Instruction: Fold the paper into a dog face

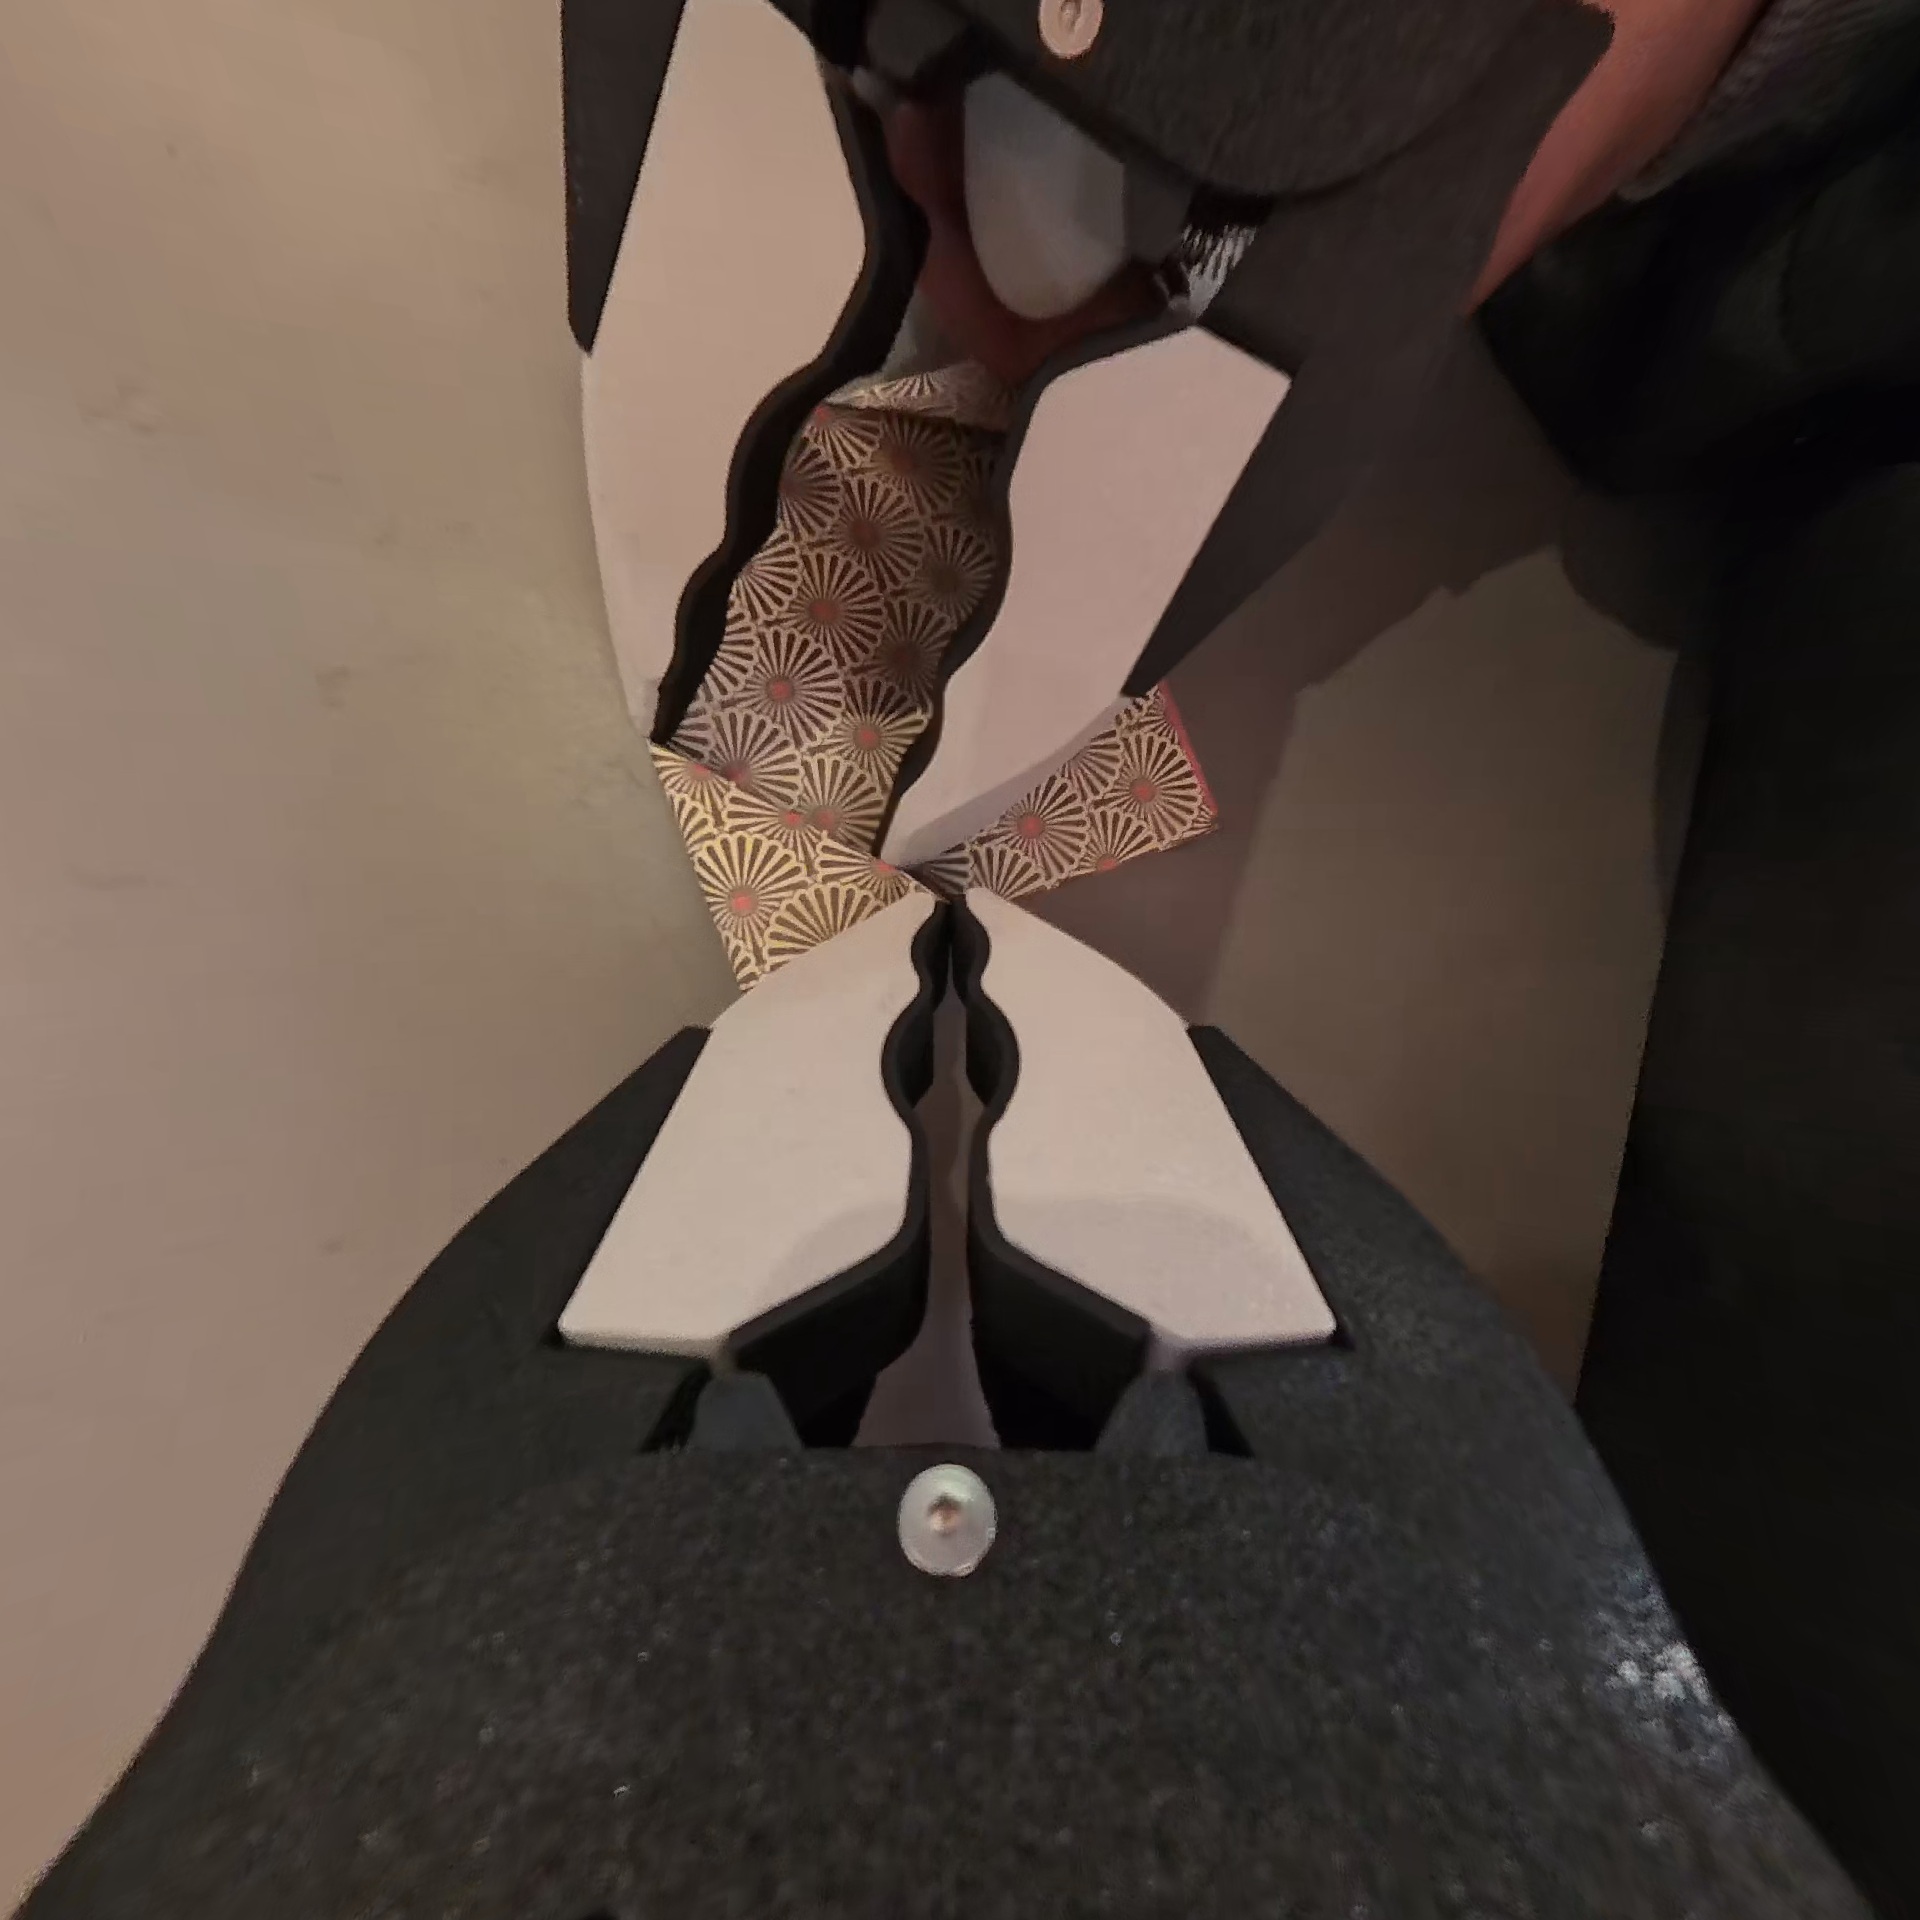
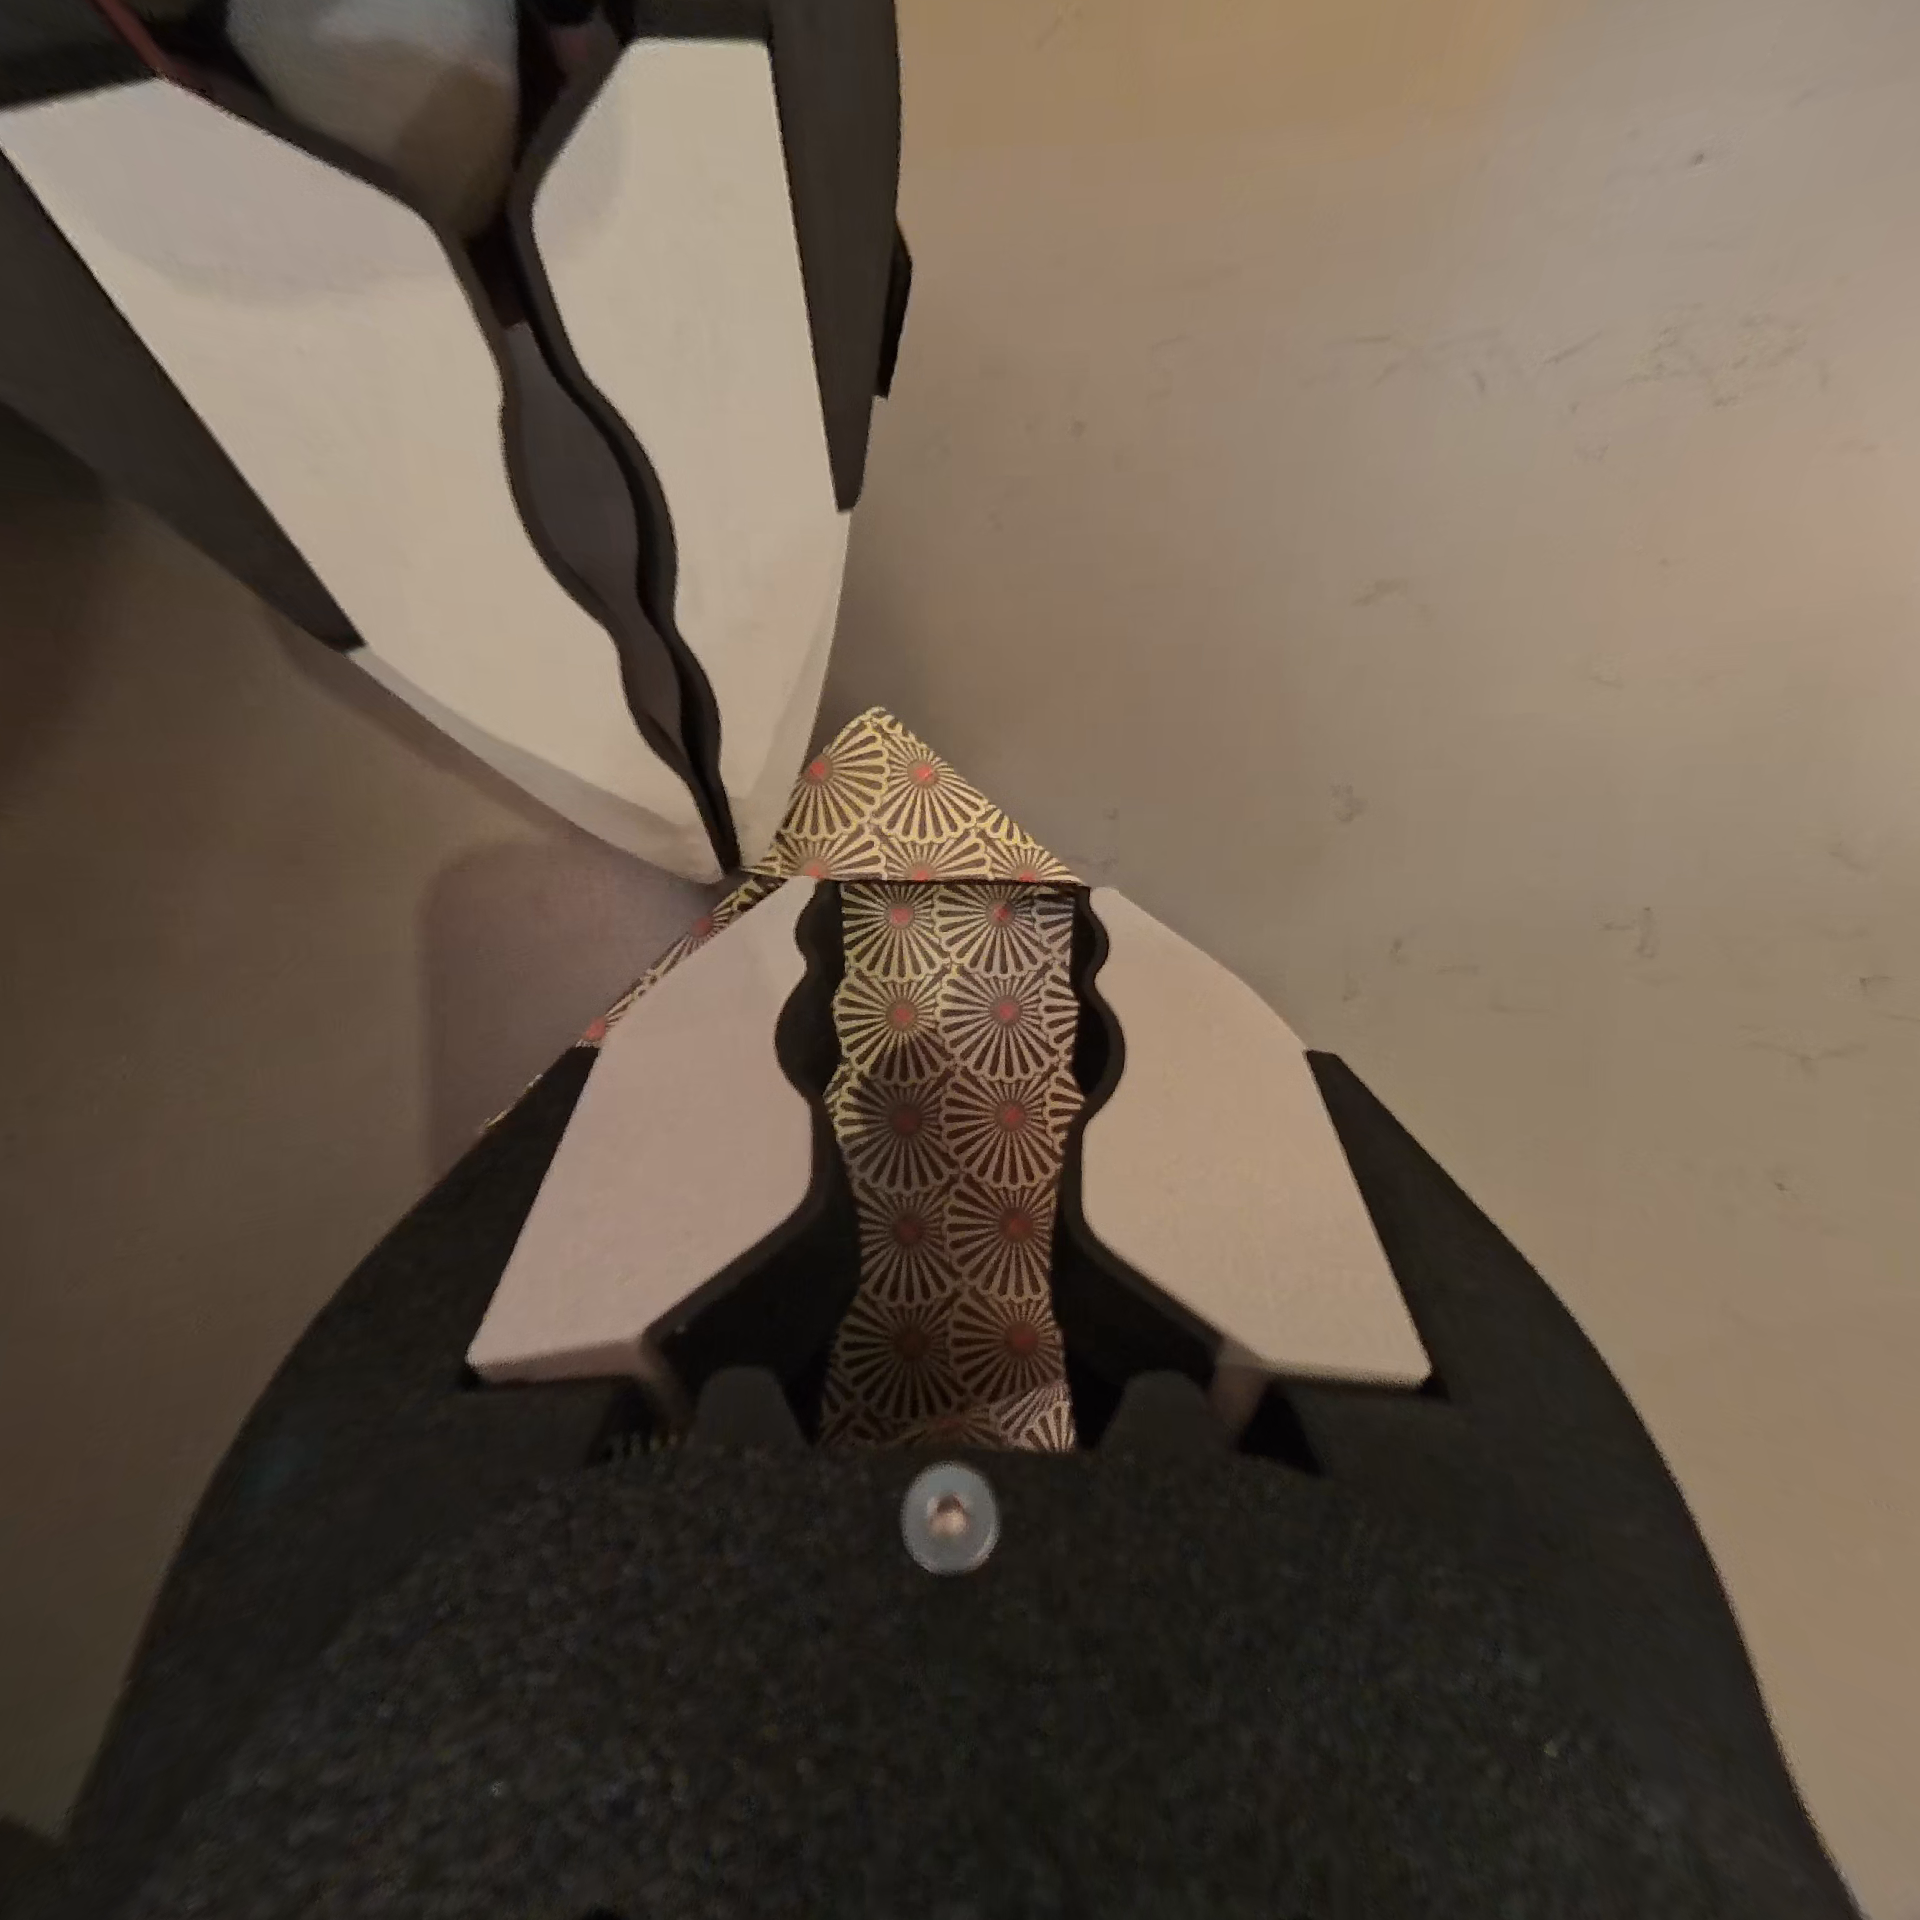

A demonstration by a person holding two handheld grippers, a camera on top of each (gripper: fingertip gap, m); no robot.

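The paper (image 1: pixel 831 623) is a small folded piece with a gold and brown fan-flower print, lying on the beige table (image 1: pixel 312 623). My left gripper (image 1: pixel 948 916) is shut, with its tips touching the paper at a fold near its edge. I cannot tell whether paper is pinched between them. My right gripper (image 2: pixel 956 883) is open, and its fingers straddle the paper (image 2: pixel 920 800), which shows through the gap. A triangular flap sticks out beyond its tips. The left gripper (image 2: pixel 727 847) comes in from the upper left there. The right gripper (image 1: pixel 779 790) comes from the top in the left wrist view.
A person's hand (image 1: pixel 1538 208) and dark sleeve (image 1: pixel 1766 623) hold the right gripper at the upper right of the left wrist view. Bare beige table (image 2: pixel 1455 520) spreads to the right of the paper.
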